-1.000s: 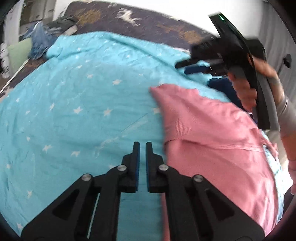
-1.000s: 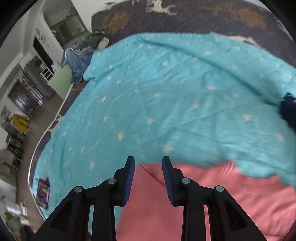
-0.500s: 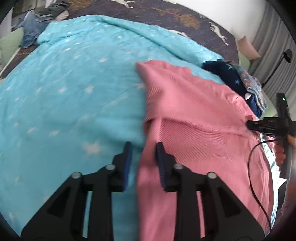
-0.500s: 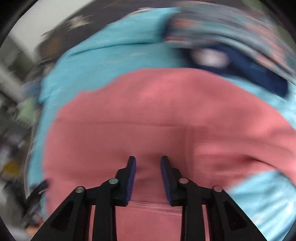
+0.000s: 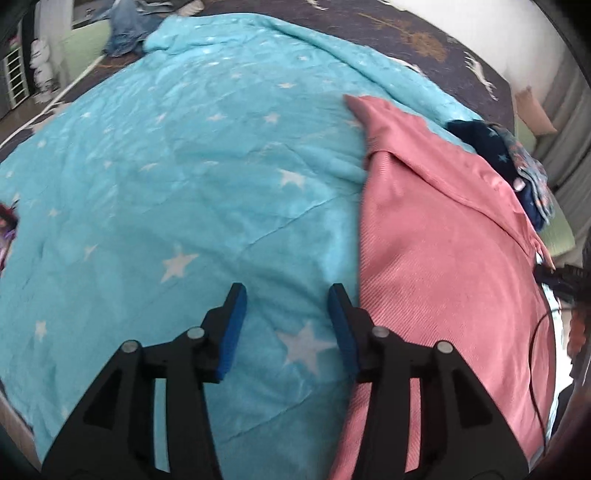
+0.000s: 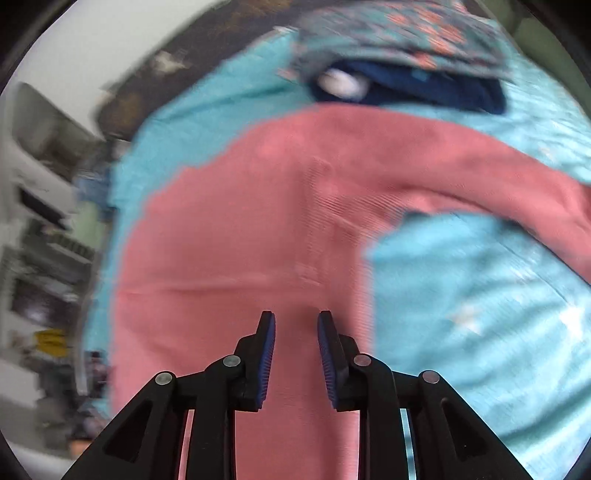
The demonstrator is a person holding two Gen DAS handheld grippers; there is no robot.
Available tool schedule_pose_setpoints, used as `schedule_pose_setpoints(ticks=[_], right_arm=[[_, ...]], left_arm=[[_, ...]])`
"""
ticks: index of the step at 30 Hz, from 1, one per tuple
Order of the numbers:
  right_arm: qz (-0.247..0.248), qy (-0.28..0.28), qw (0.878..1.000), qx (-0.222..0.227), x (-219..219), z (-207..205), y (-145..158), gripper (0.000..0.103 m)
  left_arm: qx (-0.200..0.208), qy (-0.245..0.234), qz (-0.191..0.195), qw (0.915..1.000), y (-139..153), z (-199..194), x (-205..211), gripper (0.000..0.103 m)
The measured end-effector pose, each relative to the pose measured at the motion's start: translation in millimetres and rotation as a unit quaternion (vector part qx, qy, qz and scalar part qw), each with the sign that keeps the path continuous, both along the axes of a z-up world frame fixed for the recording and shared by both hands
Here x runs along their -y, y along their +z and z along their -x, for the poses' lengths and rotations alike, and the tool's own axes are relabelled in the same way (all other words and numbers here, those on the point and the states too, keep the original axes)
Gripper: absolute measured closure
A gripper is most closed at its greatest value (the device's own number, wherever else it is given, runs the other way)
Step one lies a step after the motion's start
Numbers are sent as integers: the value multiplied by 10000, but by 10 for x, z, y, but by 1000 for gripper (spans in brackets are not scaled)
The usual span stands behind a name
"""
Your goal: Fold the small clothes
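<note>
Lying right of left tongs (image 5: 286, 295), pink garment (image 5: 443, 258).

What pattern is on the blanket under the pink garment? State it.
Turquoise blanket with white stars, clearest in the left wrist view.

A bedroom in someone's home: a bed (image 5: 461, 48) under a turquoise star-print blanket (image 5: 192, 177), a dark bedspread with animal prints (image 5: 406, 40) beneath it, heaped clothes (image 5: 129, 18) at the far corner, and grey curtains (image 5: 569, 122) alongside.
</note>
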State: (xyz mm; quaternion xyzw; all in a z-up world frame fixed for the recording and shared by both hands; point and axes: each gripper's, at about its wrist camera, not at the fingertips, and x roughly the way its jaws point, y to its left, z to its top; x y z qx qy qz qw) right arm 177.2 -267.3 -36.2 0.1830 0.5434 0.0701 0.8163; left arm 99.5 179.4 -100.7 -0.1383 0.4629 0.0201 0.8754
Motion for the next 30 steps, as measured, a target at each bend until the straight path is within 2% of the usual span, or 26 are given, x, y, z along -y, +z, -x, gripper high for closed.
schedule_pose_setpoints(ticks=[3, 4, 7, 10, 14, 16, 19, 22, 25, 28, 30], right_arm=[[-461, -198, 9987, 67, 117, 57, 21, 79], [-484, -184, 9986, 130, 135, 87, 61, 79], [-330, -41, 9991, 281, 158, 218, 171, 78], [-449, 33, 9983, 382, 247, 362, 220, 73], [-421, -17, 9976, 553, 425, 486, 224, 66], [-559, -227, 9963, 616, 686, 558, 213, 66], [-1149, -903, 9871, 654, 1090, 624, 176, 64], [-1376, -1546, 9761, 657, 1475, 734, 133, 55], [-1209, -1953, 9709, 685, 1759, 889, 76, 54], [-1589, -2403, 9545, 770, 2165, 1145, -18, 54], [-1757, -2740, 9419, 830, 2436, 1291, -63, 52]], left_arm=[[192, -97, -45, 9998, 159, 153, 95, 54], [255, -174, -16, 9995, 204, 210, 133, 53], [292, -363, 28, 9989, 264, 360, 222, 42], [149, -454, -21, 9989, 193, 550, 248, 41], [1, -271, -205, 9994, 162, 701, 237, 41], [159, -252, -168, 9994, 262, 742, 281, 41], [542, -526, -103, 9971, 479, 706, 508, 41], [855, -957, -73, 9917, 587, 525, 887, 39], [739, -1262, 38, 9892, 501, 272, 1252, 37], [667, -1618, 295, 9841, 461, 34, 1654, 37], [751, -1823, 296, 9799, 494, -66, 1898, 37]])
